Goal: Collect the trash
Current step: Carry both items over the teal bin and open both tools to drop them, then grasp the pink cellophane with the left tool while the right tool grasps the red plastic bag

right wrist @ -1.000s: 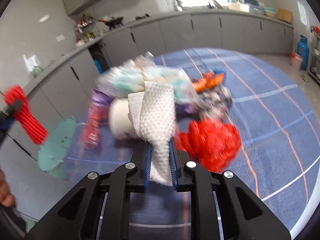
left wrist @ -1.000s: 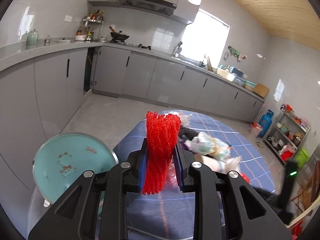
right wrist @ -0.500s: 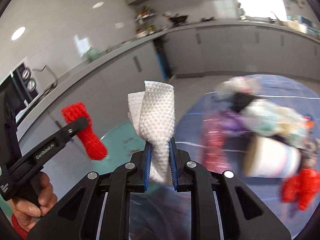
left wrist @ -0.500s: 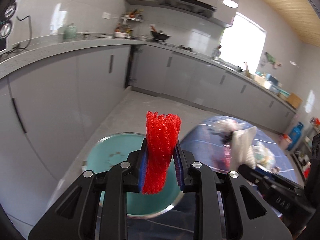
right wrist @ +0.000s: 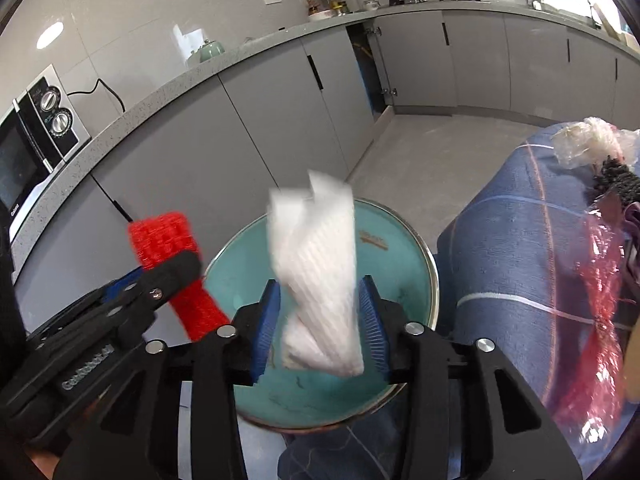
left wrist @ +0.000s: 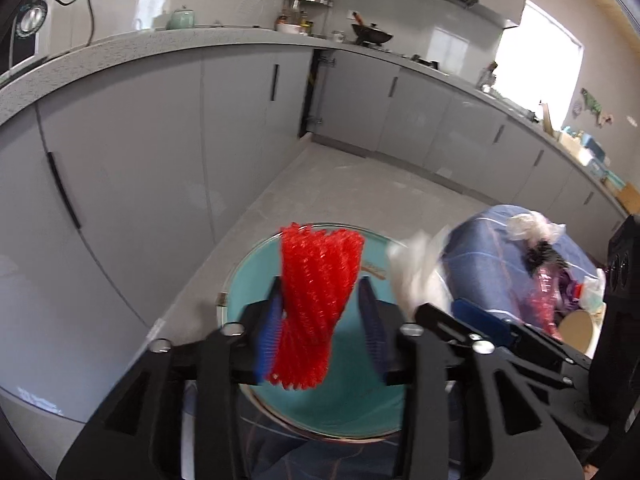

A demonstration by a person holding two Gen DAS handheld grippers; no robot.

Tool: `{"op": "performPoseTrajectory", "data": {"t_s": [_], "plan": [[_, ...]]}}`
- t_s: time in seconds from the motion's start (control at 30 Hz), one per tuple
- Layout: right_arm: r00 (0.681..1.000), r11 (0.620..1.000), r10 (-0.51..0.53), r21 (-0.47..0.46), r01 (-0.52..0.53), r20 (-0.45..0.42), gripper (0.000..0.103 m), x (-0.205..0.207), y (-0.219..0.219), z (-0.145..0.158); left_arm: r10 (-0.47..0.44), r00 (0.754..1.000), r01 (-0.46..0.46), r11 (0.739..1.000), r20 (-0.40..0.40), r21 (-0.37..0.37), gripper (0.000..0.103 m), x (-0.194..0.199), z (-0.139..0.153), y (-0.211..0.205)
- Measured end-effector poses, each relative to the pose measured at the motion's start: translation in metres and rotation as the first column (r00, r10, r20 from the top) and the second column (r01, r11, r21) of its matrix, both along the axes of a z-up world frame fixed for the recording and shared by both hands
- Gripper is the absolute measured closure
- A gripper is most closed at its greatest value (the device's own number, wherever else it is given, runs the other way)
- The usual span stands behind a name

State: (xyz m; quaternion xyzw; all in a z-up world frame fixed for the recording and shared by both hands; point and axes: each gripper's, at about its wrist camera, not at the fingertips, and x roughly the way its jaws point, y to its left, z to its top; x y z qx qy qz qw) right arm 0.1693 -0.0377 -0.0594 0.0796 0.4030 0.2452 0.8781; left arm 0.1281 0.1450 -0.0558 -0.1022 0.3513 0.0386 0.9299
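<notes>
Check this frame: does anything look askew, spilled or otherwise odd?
Nothing is spilled. The red net and the white paper towel sit loose and tilted between jaws that have just been opening, above the teal bin. Both look mid-release, as expected. The paper towel is blurred.

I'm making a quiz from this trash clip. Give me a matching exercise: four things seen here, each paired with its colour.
Things:
1. mesh
2. paper towel
3. bin
4. tablecloth

Colours:
A. teal
B. white
C. blue
D. red

Pairs: 1-D, 2-B, 3-A, 4-C
</notes>
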Motion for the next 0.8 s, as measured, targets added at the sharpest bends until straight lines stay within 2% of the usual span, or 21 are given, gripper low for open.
{"op": "performPoseTrajectory", "data": {"t_s": [0.03, 0.1, 0.23, 0.4, 0.63, 0.8], "plan": [[1.0, 1.0, -0.005, 0.003, 0.005, 0.002, 0.06, 0.001, -0.004, -0.001, 0.026, 1.0, -0.026, 1.0, 0.004, 0.018, 0.048, -0.002, -0.001, 0.004], [1.0, 1.0, -0.017, 0.018, 0.017, 0.005, 0.057, 0.001, -0.013, 0.001, 0.057, 0.998, -0.058, 0.998, 0.015, 0.039, 0.044, -0.003, 0.003, 0.006], [0.998, 0.999, -0.049, 0.017, 0.049, 0.03, 0.057, -0.007, -0.024, 0.008, 0.075, 0.997, -0.076, 0.996, 0.024, 0.042, 0.044, -0.006, 0.005, 0.008], [0.994, 0.996, -0.088, -0.005, 0.088, 0.06, 0.054, -0.02, -0.033, 0.018, 0.028, 0.999, -0.029, 0.998, 0.028, 0.049, 0.043, -0.006, 0.007, -0.01], [0.979, 0.987, -0.157, -0.021, 0.161, 0.133, 0.041, -0.043, -0.06, 0.033, 0.026, 0.998, -0.03, 0.997, 0.052, 0.071, 0.013, -0.016, 0.011, -0.033], [0.963, 0.973, -0.218, -0.036, 0.227, 0.158, 0.039, -0.056, -0.084, 0.033, -0.006, 0.999, 0.003, 0.998, 0.046, 0.059, 0.008, -0.02, 0.009, -0.048]]}}
